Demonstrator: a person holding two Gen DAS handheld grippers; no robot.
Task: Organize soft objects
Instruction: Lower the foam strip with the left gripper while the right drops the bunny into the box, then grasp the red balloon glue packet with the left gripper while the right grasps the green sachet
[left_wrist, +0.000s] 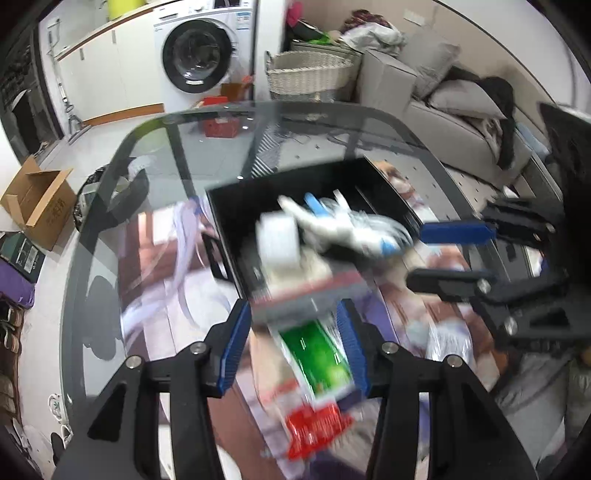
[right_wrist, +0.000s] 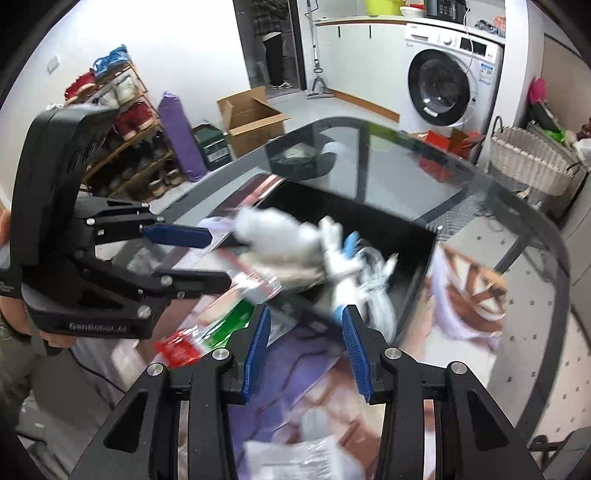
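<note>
A black open box (left_wrist: 236, 199) stands on the glass table, also in the right wrist view (right_wrist: 421, 254). White soft items with blue tips (left_wrist: 354, 225) lie in it, blurred; they show in the right wrist view too (right_wrist: 332, 240). A green and red packet (left_wrist: 321, 362) lies on the table between the open fingers of my left gripper (left_wrist: 295, 343); it does not look gripped. The packet also shows in the right wrist view (right_wrist: 207, 336). My right gripper (right_wrist: 304, 343) is open and empty near the box's front edge. It appears open in the left wrist view (left_wrist: 439, 254).
A glass table (left_wrist: 110, 229) covers printed pictures. A clear wrapped packet (right_wrist: 295, 458) lies near me on the table. A wicker basket (left_wrist: 310, 74), washing machine (left_wrist: 195, 55), sofa (left_wrist: 465, 122) and cardboard box (left_wrist: 37, 203) stand around the room.
</note>
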